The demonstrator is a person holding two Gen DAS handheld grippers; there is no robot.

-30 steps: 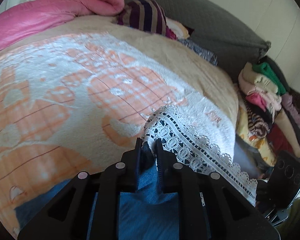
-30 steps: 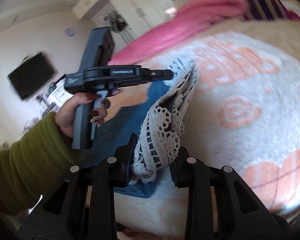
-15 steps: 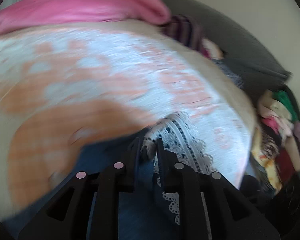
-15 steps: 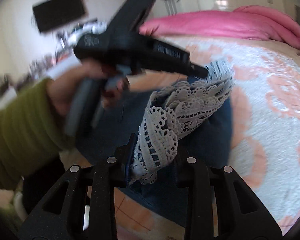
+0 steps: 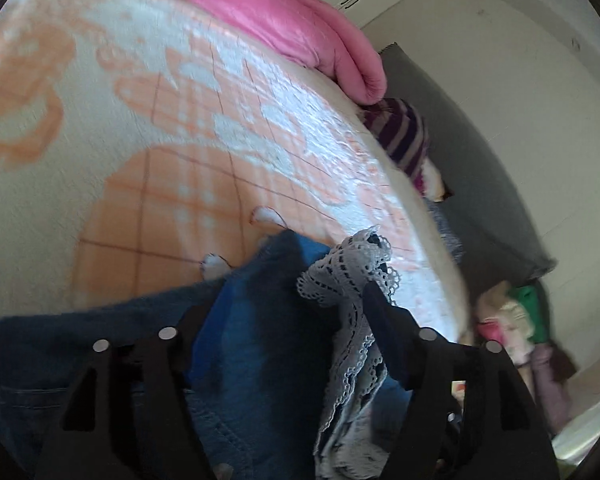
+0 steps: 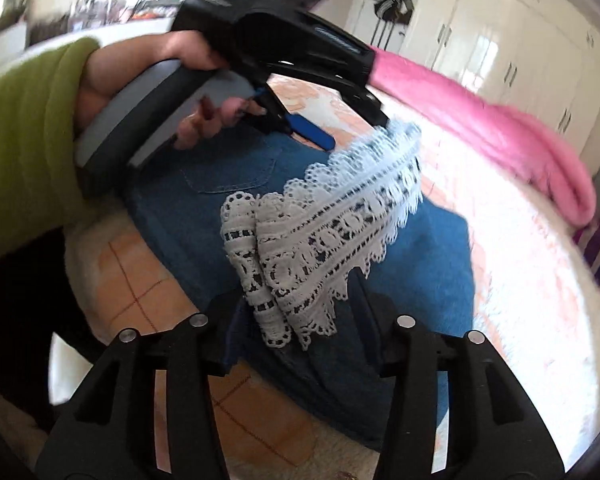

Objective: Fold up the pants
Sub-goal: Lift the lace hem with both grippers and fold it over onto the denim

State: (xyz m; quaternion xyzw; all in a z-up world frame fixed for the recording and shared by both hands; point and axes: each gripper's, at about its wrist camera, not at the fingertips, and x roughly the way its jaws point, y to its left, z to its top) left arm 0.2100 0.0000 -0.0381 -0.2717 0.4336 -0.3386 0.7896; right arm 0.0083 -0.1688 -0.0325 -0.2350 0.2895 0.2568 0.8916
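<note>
Blue denim pants [image 6: 428,248] with a white lace hem [image 6: 324,232] lie folded over on the orange-and-white blanket [image 6: 512,240]. My right gripper [image 6: 296,308] is low over the fold, jaws opening, with the lace lying loose between its fingers. In the right wrist view a hand in a green sleeve [image 6: 24,140] holds my left gripper [image 6: 352,128] at the far end of the lace. In the left wrist view my left gripper [image 5: 288,308] has its jaws opening wide. Denim [image 5: 260,352] lies between them and the lace hem [image 5: 352,264] drapes over the right finger [image 5: 376,304].
A pink duvet [image 5: 300,20] is bunched along the far side of the bed. A purple striped garment [image 5: 404,136] and a grey headboard [image 5: 480,184] lie beyond it. A heap of clothes [image 5: 516,332] sits off the bed's right edge. White wardrobes [image 6: 512,40] line the wall.
Both grippers have carried the lace hem across and down onto the denim, rolling as they went. Both jaws, earlier pinched on the hem, now stand apart.
</note>
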